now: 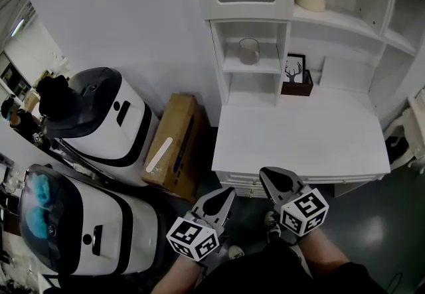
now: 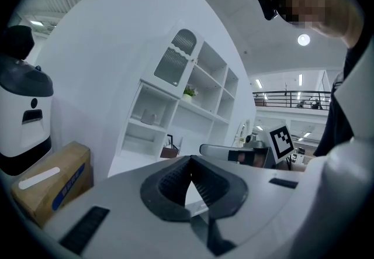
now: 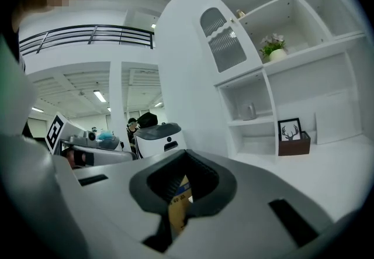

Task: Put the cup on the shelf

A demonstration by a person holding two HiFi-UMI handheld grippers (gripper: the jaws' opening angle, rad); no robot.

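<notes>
Cup: the cup [image 1: 249, 51] stands upright about midway along the small shelf [image 1: 264, 67] in the narrow compartment above the worktop's back left corner, with nothing touching it

Left tool: the left tool [image 1: 226, 196] has its jaws brought together at the tips and grips nothing; it hangs low, off the worktop's front edge

Right tool: the right tool [image 1: 269, 178] is likewise closed tip to tip and empty, just off the front edge beside its partner

Worktop: the white worktop [image 1: 299, 143] lies bare apart from a framed deer print [image 1: 294, 68] at its back edge

Surroundings: a cardboard box [image 1: 174, 143] leans on the floor off the worktop's left edge

Progress: the cup appears to be placed already, so the task looks done

Risk: another reach into that narrow compartment could knock the cup over or nudge it off the shelf's front edge, as the side walls leave little room; a tool raised carelessly could also strike the worktop's front edge
</notes>
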